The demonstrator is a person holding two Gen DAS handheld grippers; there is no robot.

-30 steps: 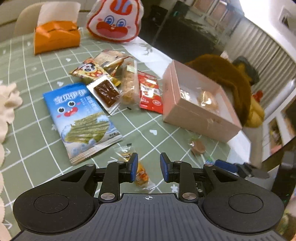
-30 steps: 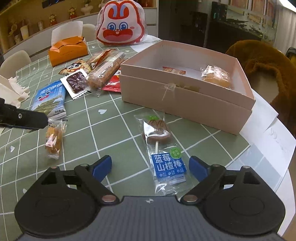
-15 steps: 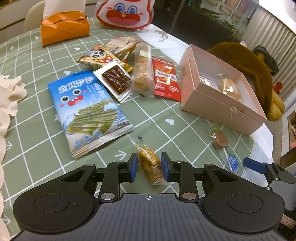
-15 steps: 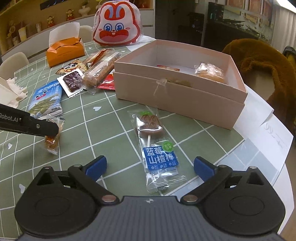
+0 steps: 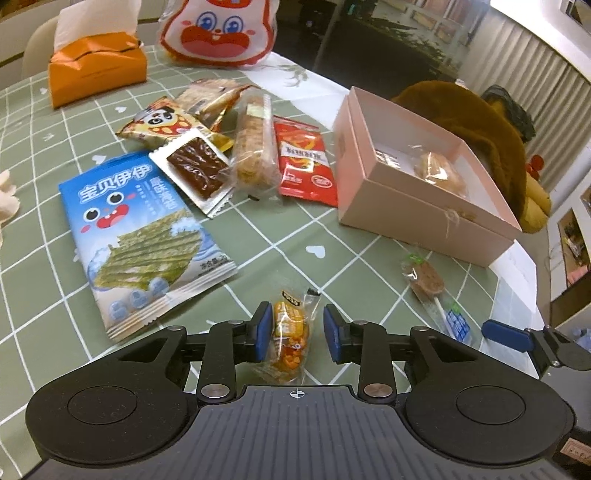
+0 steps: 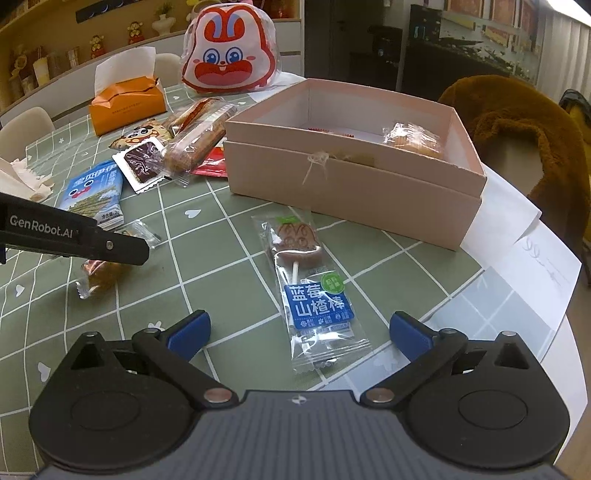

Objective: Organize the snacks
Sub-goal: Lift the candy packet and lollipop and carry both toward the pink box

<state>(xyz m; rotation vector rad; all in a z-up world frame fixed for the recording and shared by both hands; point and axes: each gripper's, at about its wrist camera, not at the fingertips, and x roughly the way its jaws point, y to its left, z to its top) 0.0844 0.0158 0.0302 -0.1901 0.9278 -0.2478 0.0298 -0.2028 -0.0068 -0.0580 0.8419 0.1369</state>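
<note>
A small orange snack packet (image 5: pixel 288 325) lies on the green checked tablecloth between the pads of my left gripper (image 5: pixel 297 331). The jaws stand narrowly open; the right pad is clear of the wrapper. The right wrist view shows the same packet (image 6: pixel 99 277) under the left gripper's fingers (image 6: pixel 110 247). My right gripper (image 6: pixel 299 329) is wide open and low over the table. The near end of a blueberry hawthorn lollipop packet (image 6: pixel 314 288) lies between its fingers. Behind stands an open pink box (image 6: pixel 351 192) holding a wrapped pastry (image 6: pixel 413 138).
A blue seaweed bag (image 5: pixel 144 236), dark jerky sachet (image 5: pixel 195 170), long biscuit pack (image 5: pixel 255 147), red packet (image 5: pixel 304 162) and panda packet (image 5: pixel 162 123) lie left of the box. Orange tissue box (image 5: pixel 96 66) and rabbit bag (image 5: pixel 218 29) at the back. White papers (image 6: pixel 535 258) at the table's right edge.
My left gripper has sunk lower around the orange packet and its jaws have widened a little. The right gripper's jaws have spread wider beside the lollipop packet.
</note>
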